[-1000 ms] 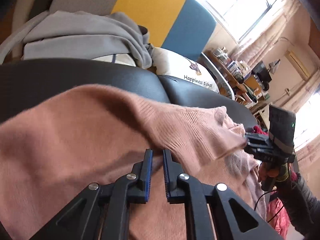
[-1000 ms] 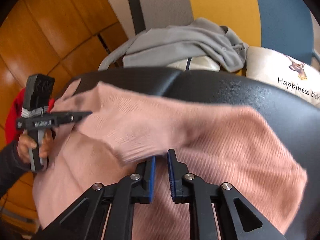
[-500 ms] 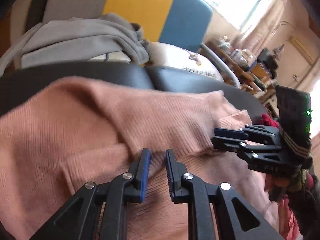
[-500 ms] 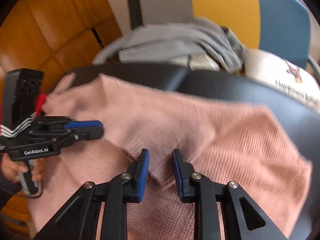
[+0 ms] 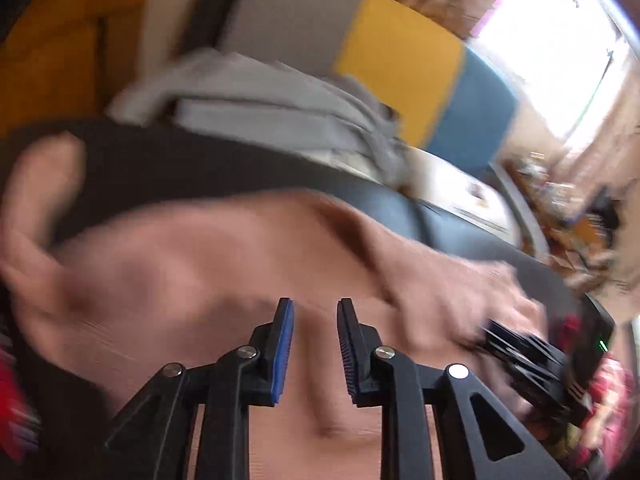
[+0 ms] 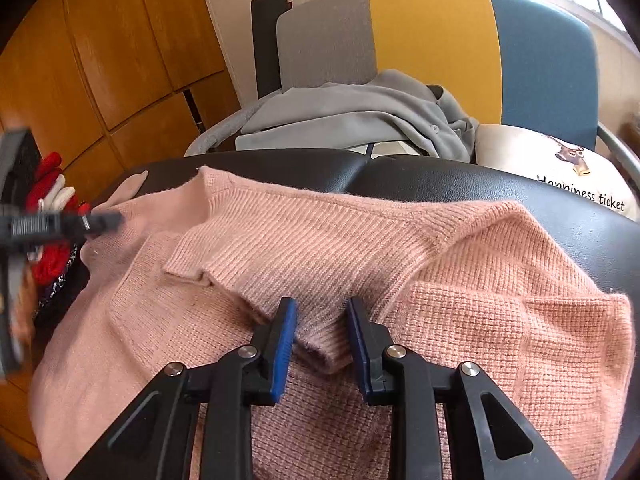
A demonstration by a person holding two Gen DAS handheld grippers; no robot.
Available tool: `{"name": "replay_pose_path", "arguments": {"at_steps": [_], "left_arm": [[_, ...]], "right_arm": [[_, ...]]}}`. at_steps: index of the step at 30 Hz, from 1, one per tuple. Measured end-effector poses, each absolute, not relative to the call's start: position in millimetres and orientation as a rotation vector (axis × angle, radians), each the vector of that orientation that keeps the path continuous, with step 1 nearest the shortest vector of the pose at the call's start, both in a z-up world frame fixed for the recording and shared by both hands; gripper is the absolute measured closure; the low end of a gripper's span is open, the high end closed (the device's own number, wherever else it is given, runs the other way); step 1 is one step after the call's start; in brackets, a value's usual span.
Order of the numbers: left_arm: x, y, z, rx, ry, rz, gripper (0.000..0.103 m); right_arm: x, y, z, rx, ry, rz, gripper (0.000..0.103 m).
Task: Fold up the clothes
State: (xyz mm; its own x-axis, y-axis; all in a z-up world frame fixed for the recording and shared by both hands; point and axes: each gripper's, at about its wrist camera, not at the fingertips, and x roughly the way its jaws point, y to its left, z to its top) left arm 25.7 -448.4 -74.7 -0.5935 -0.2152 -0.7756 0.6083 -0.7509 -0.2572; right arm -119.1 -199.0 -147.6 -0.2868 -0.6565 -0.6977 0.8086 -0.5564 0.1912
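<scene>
A pink knit sweater (image 6: 328, 236) lies spread on a black leather seat (image 6: 460, 178), with a folded sleeve across its middle. My right gripper (image 6: 322, 308) is open, its jaws on either side of the sleeve's cuff (image 6: 320, 344). My left gripper (image 5: 314, 310) is open and empty above the sweater (image 5: 208, 256); this view is motion-blurred. The left gripper also shows at the left edge of the right wrist view (image 6: 100, 220), at the sweater's left side. The right gripper shows at the lower right of the left wrist view (image 5: 492, 328).
A grey garment (image 6: 360, 120) is piled behind the seat on a grey, yellow and blue chair (image 6: 436, 40). A white cushion with printed words (image 6: 560, 172) lies at the right. Wooden cabinet doors (image 6: 100, 60) stand at the left.
Both grippers have opened wider, and the sleeve they carried now lies folded on the sweater. The left gripper has pulled back to the left, blurring its view.
</scene>
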Motion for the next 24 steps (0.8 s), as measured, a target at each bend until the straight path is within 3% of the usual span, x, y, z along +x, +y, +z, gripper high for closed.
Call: {"name": "replay_pose_path", "arguments": {"at_steps": [7, 11, 13, 16, 19, 24], "left_arm": [[60, -597, -22, 0.881, 0.764, -1.798, 0.066], [47, -649, -44, 0.923, 0.734, -1.651, 0.060], [48, -671, -66, 0.920, 0.815, -1.594, 0.058], [54, -691, -99, 0.918, 0.918, -1.499, 0.058], [56, -697, -123, 0.956, 0.905, -1.416, 0.057], [72, -707, -140, 0.932, 0.868, -1.341, 0.053]], "right_arm": [[-121, -196, -147, 0.940, 0.215, -1.947, 0.073], [-120, -197, -146, 0.933, 0.208, -1.928, 0.066], [-117, -199, -146, 0.923, 0.221, -1.910, 0.052], [-112, -204, -146, 0.905, 0.259, -1.893, 0.042], [-111, -206, -147, 0.901, 0.261, -1.874, 0.035], [-113, -203, -148, 0.907, 0.218, -1.851, 0.034]]}}
